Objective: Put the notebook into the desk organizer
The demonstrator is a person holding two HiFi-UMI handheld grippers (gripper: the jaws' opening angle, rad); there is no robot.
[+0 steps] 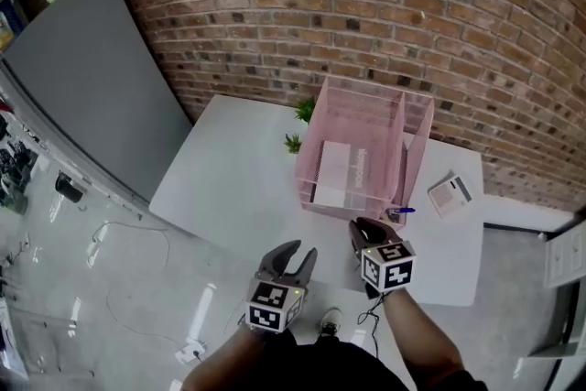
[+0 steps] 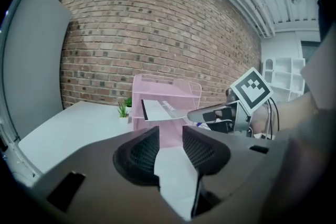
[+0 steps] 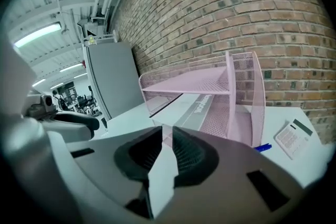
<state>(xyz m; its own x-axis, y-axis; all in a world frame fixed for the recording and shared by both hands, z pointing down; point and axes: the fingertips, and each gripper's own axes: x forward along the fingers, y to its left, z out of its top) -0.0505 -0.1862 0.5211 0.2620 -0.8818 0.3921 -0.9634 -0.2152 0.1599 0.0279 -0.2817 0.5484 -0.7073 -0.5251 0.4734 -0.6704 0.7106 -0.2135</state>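
Jaws on your left gripper [image 1: 302, 250] stand well apart with nothing between the pads, which in the left gripper view [image 2: 170, 147] frame only bare tabletop. Your right gripper [image 1: 364, 233] sits just beside it, closer to the desk organizer; its jaws show a narrow gap in the right gripper view [image 3: 167, 147], and nothing is caught there either. Both grippers hover over the near edge of the white table [image 1: 229, 169].

Far left, a grey panel [image 1: 82, 78] leans beside the brick wall [image 1: 366, 5]. Moving right, two small green plants [image 1: 305, 110] stand on the table, just left of the pink mesh desk organizer [image 1: 417, 142]. The notebook [image 1: 337, 174] lies flat in the organizer's bottom tier, under the upper shelf, its grey printed spine band facing you. A blue pen [image 1: 400, 211] lies at the organizer's near right corner, and to its right a small white calculator [image 1: 450, 194] rests on the table, apart from the organizer.
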